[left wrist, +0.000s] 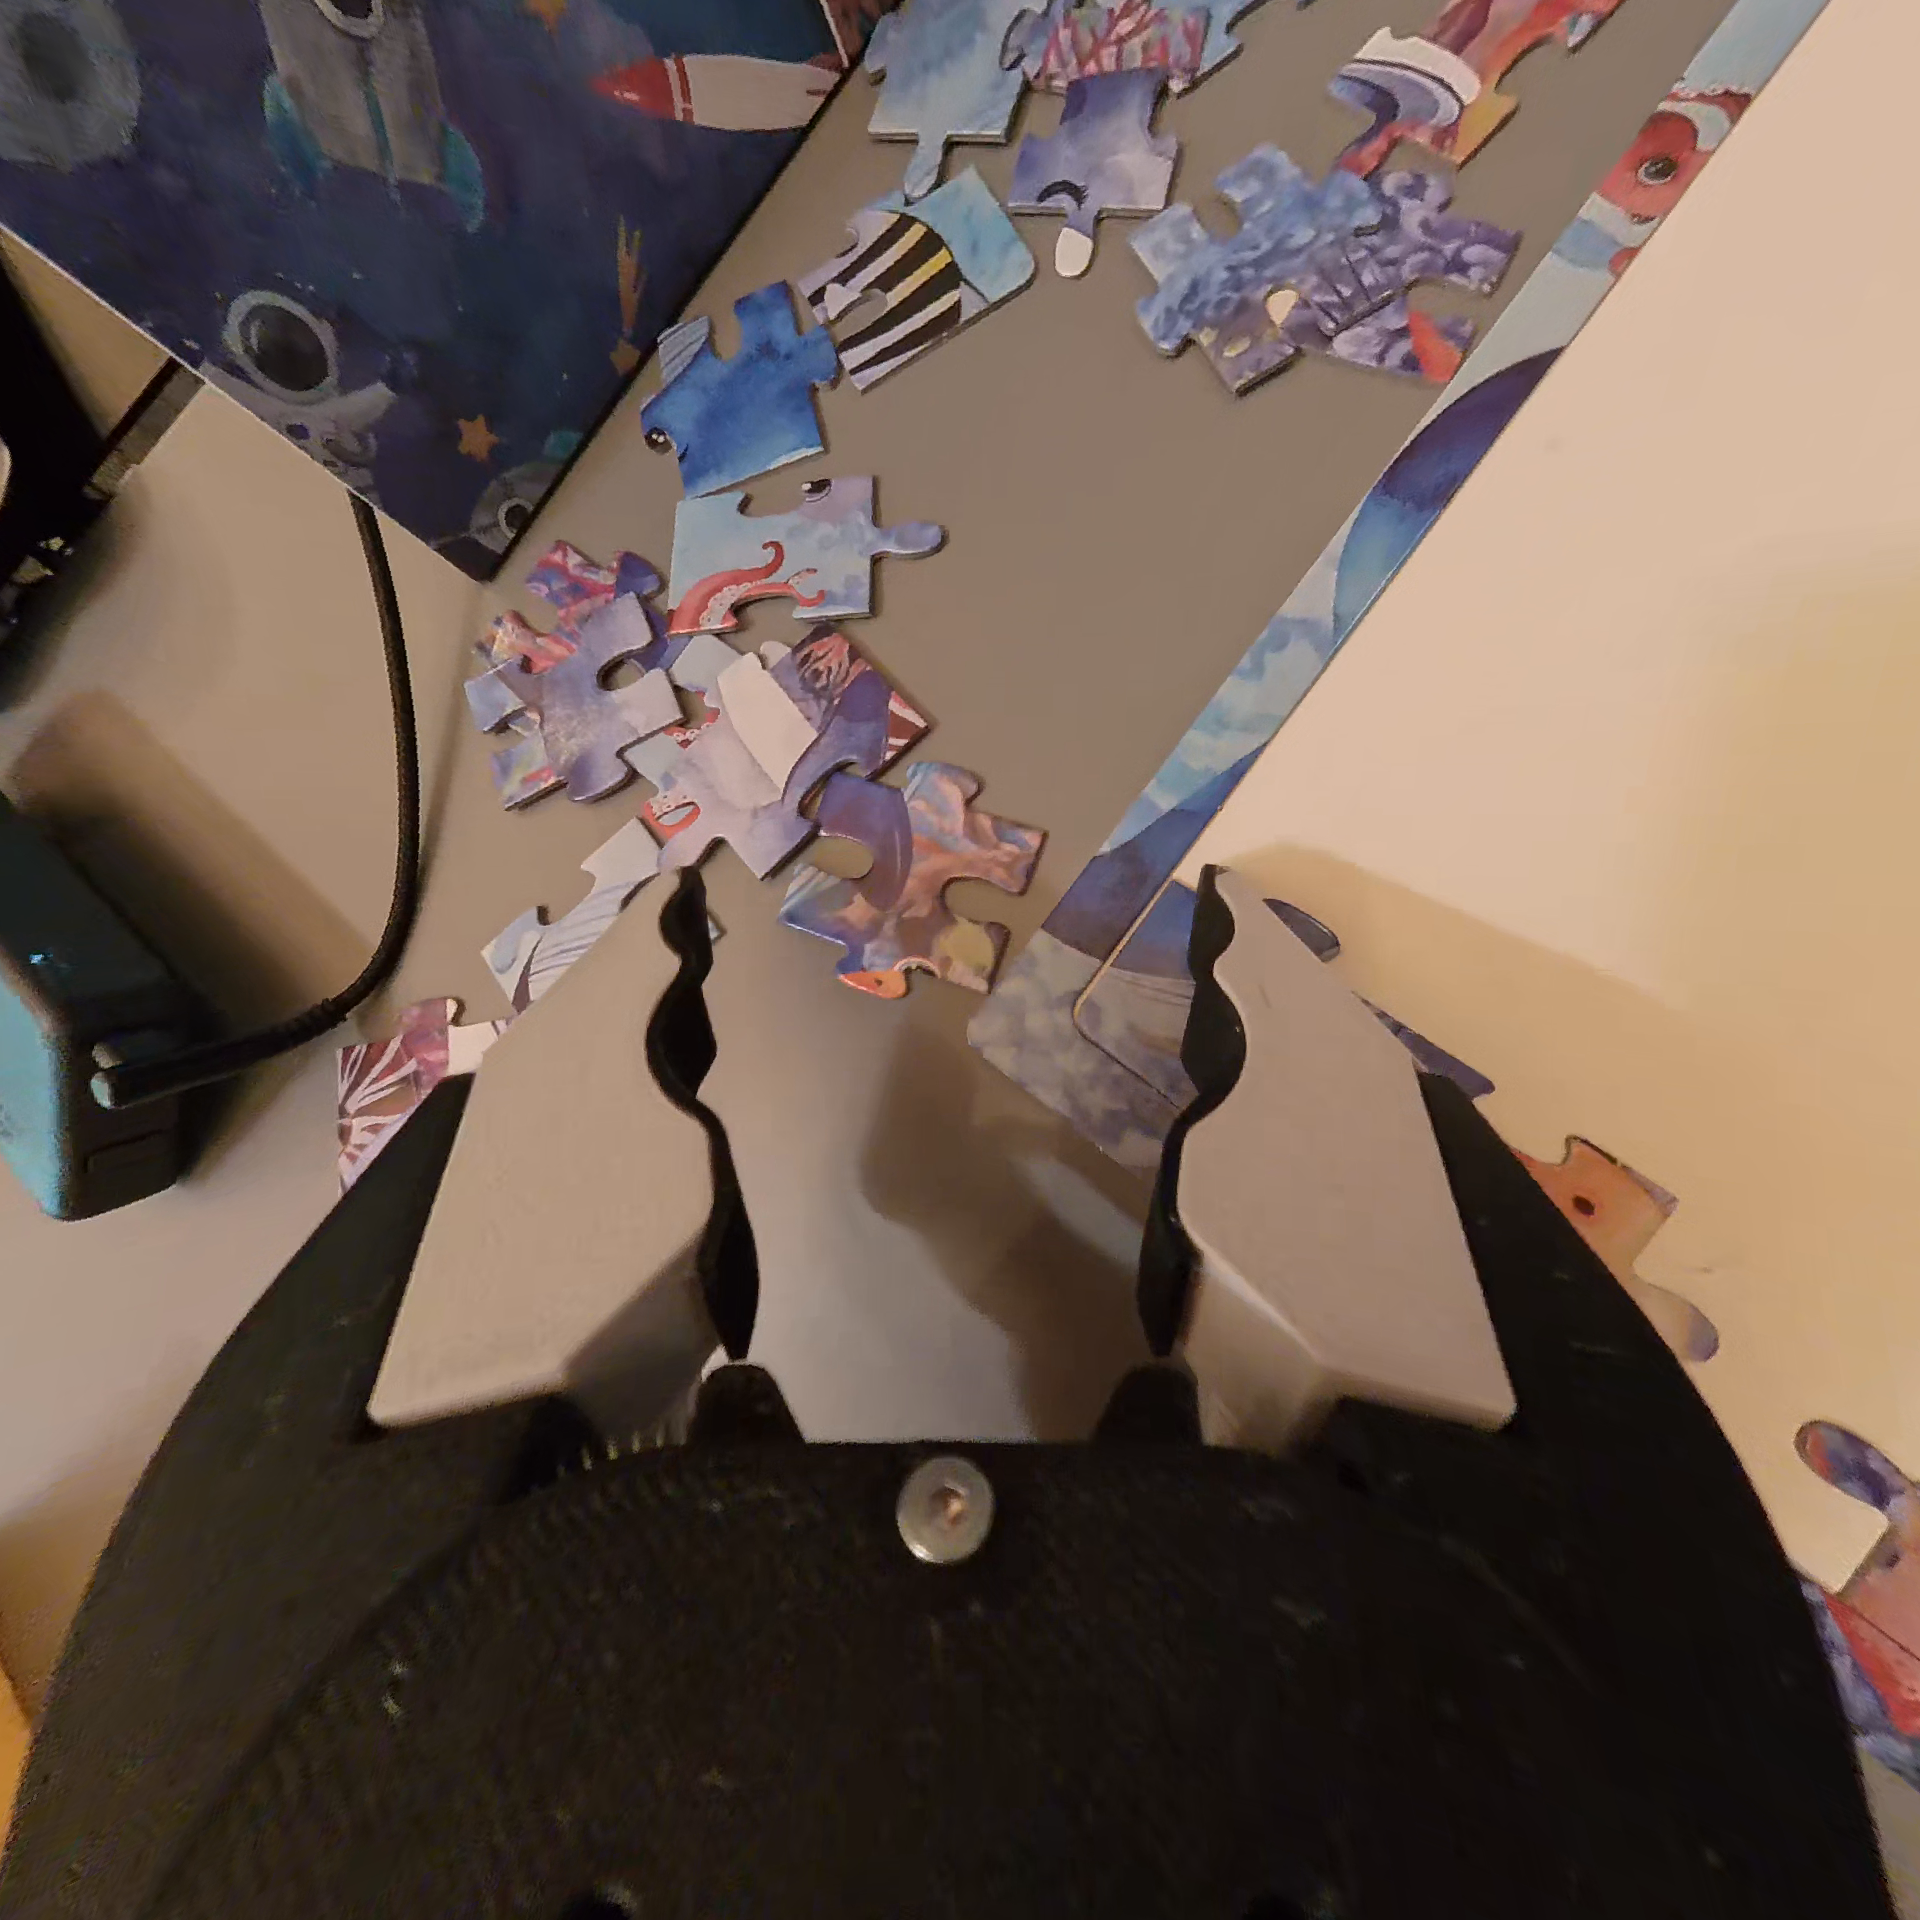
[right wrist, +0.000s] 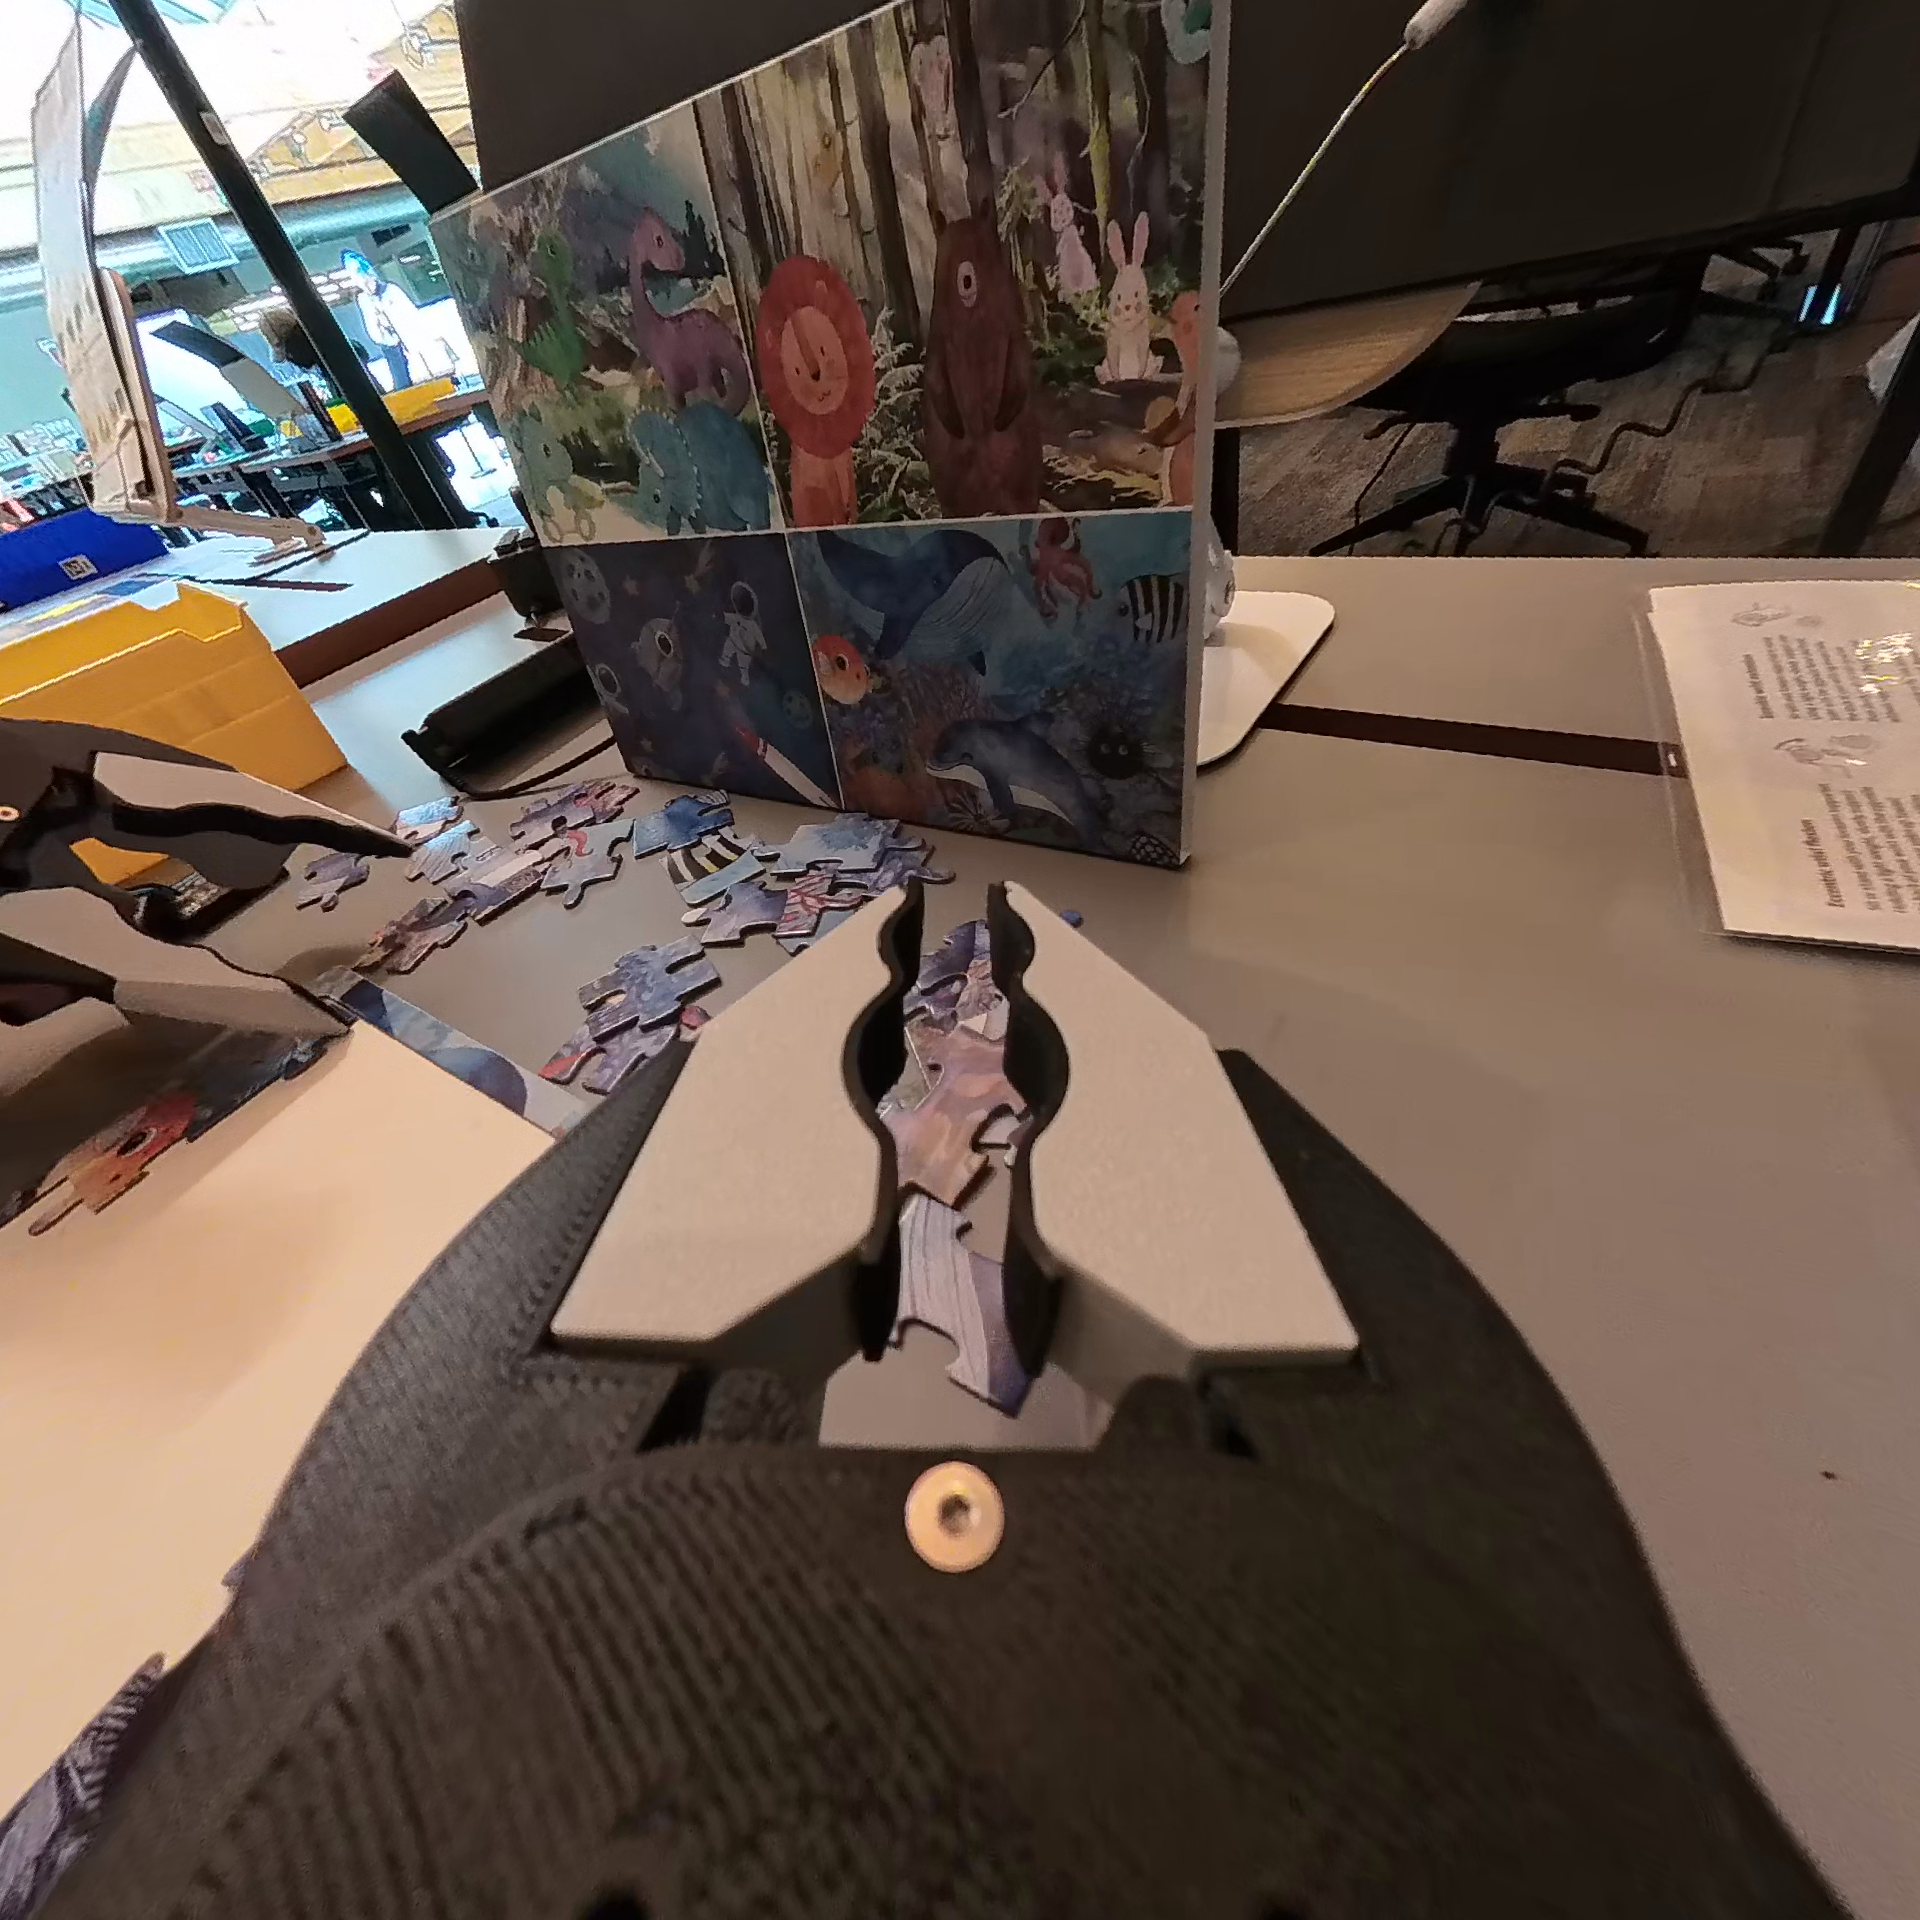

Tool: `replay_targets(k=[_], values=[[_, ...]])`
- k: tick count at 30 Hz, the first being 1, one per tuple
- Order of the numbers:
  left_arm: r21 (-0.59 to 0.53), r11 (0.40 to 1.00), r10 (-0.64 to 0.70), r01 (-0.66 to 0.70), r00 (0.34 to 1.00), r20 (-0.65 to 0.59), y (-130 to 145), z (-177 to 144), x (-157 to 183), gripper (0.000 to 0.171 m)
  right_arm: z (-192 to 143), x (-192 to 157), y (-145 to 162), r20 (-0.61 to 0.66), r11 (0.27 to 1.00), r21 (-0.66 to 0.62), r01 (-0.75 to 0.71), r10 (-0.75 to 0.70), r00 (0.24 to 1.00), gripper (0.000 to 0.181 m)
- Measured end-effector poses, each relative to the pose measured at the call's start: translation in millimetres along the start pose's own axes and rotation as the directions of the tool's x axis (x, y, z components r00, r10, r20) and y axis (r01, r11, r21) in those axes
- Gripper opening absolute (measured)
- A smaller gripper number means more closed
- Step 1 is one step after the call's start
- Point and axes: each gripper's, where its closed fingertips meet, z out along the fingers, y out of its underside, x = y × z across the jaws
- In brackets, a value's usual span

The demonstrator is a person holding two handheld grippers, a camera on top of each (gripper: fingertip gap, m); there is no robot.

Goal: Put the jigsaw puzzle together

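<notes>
Meanwhile the left gripper [left wrist: 940, 883] hovers spread wide beside the puzzle box [right wrist: 873, 499]; the right gripper [right wrist: 956, 899] pinches a bluish jigsaw piece [right wrist: 951, 1132].

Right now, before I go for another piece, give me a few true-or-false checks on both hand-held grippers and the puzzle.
1. The left hand-held gripper is open and empty. True.
2. The right hand-held gripper holds nothing. False: a puzzle piece sits between its fingers.
3. The picture box lies flat. False: it stands upright on the table.
4. Loose pieces lie scattered before the box. True.
</notes>
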Motion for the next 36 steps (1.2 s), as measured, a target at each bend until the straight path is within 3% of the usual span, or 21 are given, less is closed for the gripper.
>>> replay_targets(k=[7,12,17,22,36], values=[[0.079,0.997,-0.005,0.005,1.000,-0.007,-13,-8,-1,0.088,-1,-1,-2,0.001,1.000,0.004,0.004,-0.004,1.000,0.011],[0.138,0.990,0.034,-0.014,0.989,-0.140,-22,-17,18,0.090,0,-2,-1,0.004,1.000,0.003,0.003,-0.003,1.000,0.011],[0.028,0.983,0.185,-0.183,0.974,-0.132,-3,-13,32,0.115,0,-2,-2,0.003,1.000,0.004,0.004,-0.004,1.000,0.010],[-0.011,0.976,0.209,-0.216,0.954,-0.213,6,-17,50,0.116,0,-1,-1,0.002,1.000,0.002,0.002,-0.002,1.000,0.011],[-0.036,0.978,0.192,-0.207,0.953,-0.236,16,-20,41,0.116,0,-1,-1,0.001,1.000,0.002,0.004,-0.004,1.000,0.010]])
